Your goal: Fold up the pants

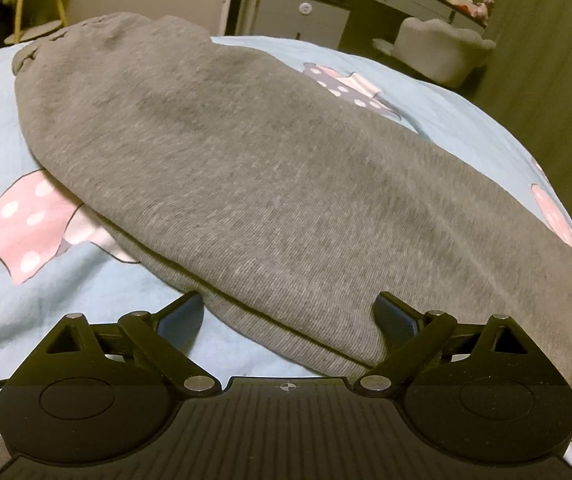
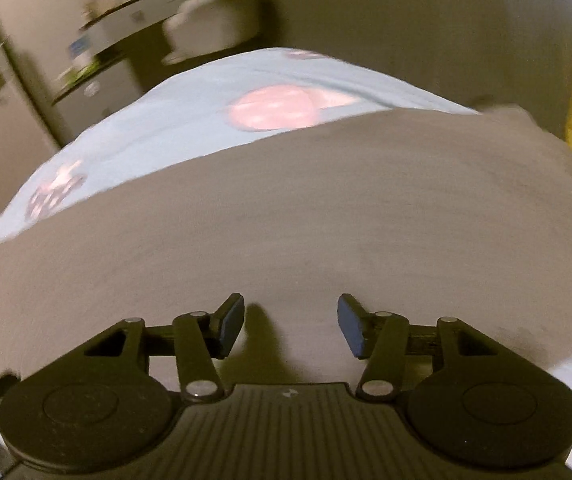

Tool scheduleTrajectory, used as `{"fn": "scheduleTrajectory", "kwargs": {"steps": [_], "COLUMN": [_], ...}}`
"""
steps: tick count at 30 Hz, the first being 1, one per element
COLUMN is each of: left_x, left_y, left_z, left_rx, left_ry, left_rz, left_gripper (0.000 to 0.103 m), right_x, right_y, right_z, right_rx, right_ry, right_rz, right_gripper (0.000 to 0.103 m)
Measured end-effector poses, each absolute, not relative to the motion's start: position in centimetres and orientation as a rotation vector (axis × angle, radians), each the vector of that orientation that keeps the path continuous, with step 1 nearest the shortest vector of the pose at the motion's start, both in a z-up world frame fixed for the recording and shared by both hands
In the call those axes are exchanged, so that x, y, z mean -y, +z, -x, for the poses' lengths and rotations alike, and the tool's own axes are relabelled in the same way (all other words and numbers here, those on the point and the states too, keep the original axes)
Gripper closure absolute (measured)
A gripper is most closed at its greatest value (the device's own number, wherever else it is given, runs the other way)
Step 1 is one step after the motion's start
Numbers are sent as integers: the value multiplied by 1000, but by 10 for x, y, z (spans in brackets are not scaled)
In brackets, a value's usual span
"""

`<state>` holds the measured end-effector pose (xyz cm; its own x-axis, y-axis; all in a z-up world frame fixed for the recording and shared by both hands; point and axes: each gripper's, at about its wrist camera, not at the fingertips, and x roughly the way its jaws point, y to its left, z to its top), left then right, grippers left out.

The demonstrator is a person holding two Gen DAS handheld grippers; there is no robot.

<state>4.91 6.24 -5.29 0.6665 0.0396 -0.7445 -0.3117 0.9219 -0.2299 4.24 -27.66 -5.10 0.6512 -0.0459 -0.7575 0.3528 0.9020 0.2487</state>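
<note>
Grey sweatpants (image 1: 246, 152) lay flat along a light-blue bedsheet (image 1: 46, 304) printed with pink polka-dot mushroom shapes (image 1: 30, 224). The garment ran from the near edge of the bed away toward its far end, where a gathered, ribbed band was visible in the left wrist view.

Left gripper (image 1: 288, 308): jaws stood wide apart, straddling the near folded edge of the sweatpants; nothing was clamped between the pads. Whether the fingertips touched the cloth could not be told.

Right gripper (image 2: 291, 324): jaws partly apart, hovering above the grey fabric (image 2: 286, 208), with a clear gap between the pads and no cloth in it. The right wrist view was motion-blurred.

Background: a grey drawer unit (image 1: 306, 16) and a pale upholstered chair (image 1: 442, 48) stood past the bed.
</note>
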Motion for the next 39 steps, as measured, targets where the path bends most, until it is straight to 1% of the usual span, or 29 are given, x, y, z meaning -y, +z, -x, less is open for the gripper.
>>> {"fn": "scheduleTrajectory", "kwargs": {"steps": [3,4,7,11,16,20,22,27,28,29,31,36,37,38,39], "left_x": [-61,-62,-63,-63,-66,-69,-72,-78,-79,-79,-79,-79,-79,-79,-78], "left_y": [-54,-54,-53,-53,-53,-51,-50,-49,-49,-49,-48,-48,-49,-49,-49], "left_z": [-49,-49,-49,-49,-47,-44,-42,-39,-38,-38,-38,-37,-38,-38,-39], "left_rx": [-821,-821,-822,-822,-818,-810,-801,-784,-781,-778,-770,-762,-764,-765,-767], "left_ry": [204,204,203,204,201,199,205,215,218,218,216,218,219,220,222], "left_rz": [357,361,367,371,392,422,441,488,491,493,499,503,504,503,502], "left_gripper": [6,6,5,5,5,5,5,5,5,5,5,5,5,5,5], "right_x": [305,317,345,382,424,446,454,473,474,475,479,492,494,496,499], "right_y": [-52,-51,-46,-48,-70,-89,-94,-105,-106,-107,-109,-105,-104,-105,-106], "right_z": [-31,-25,-5,24,61,90,99,106,105,104,100,93,93,92,89], "right_rx": [-844,-841,-805,-753,-695,-581,-537,-509,-506,-497,-485,-437,-422,-405,-399], "right_ry": [-245,-232,-276,-357,-426,-433,-461,-503,-505,-503,-496,-517,-523,-524,-520], "right_rz": [-503,-563,-692,-817,-1036,-1212,-1258,-1269,-1267,-1266,-1264,-1276,-1289,-1295,-1304], "right_gripper": [49,47,26,24,24,24,24,24,25,31,39,39,41,50,53]}}
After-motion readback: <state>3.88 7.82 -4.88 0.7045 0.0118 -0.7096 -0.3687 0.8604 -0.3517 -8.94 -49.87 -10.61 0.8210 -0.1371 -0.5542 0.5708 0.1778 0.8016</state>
